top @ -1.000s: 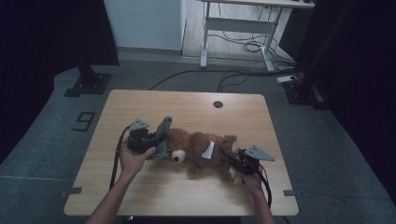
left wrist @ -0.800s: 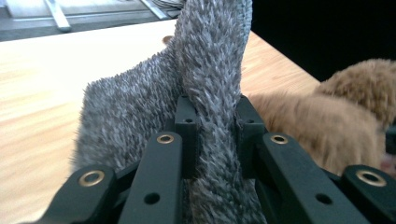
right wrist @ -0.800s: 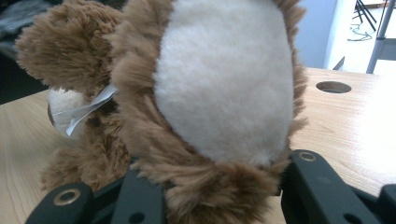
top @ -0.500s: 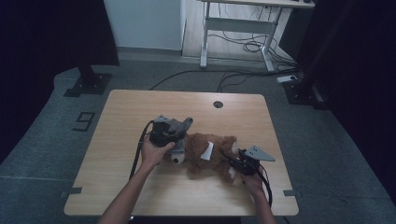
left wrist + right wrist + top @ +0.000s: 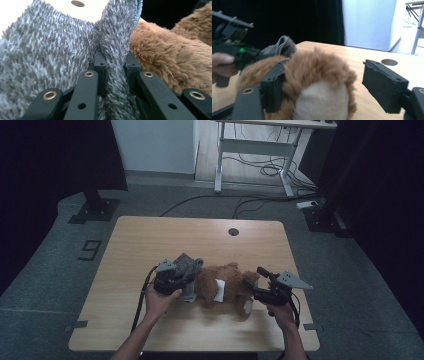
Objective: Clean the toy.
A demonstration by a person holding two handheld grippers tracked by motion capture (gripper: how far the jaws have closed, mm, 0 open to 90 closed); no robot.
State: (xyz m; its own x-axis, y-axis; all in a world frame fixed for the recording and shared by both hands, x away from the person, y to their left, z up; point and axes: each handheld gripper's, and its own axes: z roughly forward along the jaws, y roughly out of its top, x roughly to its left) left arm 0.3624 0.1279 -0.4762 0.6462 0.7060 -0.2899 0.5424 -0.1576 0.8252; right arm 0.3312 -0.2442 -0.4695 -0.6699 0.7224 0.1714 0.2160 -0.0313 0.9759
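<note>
plush bear: a brown stuffed toy lying on its side on the near half of the counter, with a white tag on its body.
bear's long axis: roughly left to right across the counter, head end toward the person's left, foot end toward the right.
grey fleece piece: a shaggy grey garment or hat at the bear's head end, touching the brown fur; in the left claw view its fold stands up just beside the bear's fur.
left claw: pressed together on a fold of the grey fleece, the pads buried in the pile on both sides of it; it sits right at the bear's head end, so it is the nearer hand for working the fleece onto the head.
right claw: spread wide, its jaws having just been opening; in the right claw view the bear's cream-soled foot lies between the jaws, the fur brushing the near-left pad and a clear gap at the other pad, so nothing is pinched.
which way the work lies: from the left claw, the bear's head is toward the right, along the toy's long axis; the fleece would have to travel that way to go over the head.
judgement: the right claw looks freed from the foot end, so the bear is not held against a pull from the left.
risk: the toy may slide along the counter rather than take the fleece.
</note>
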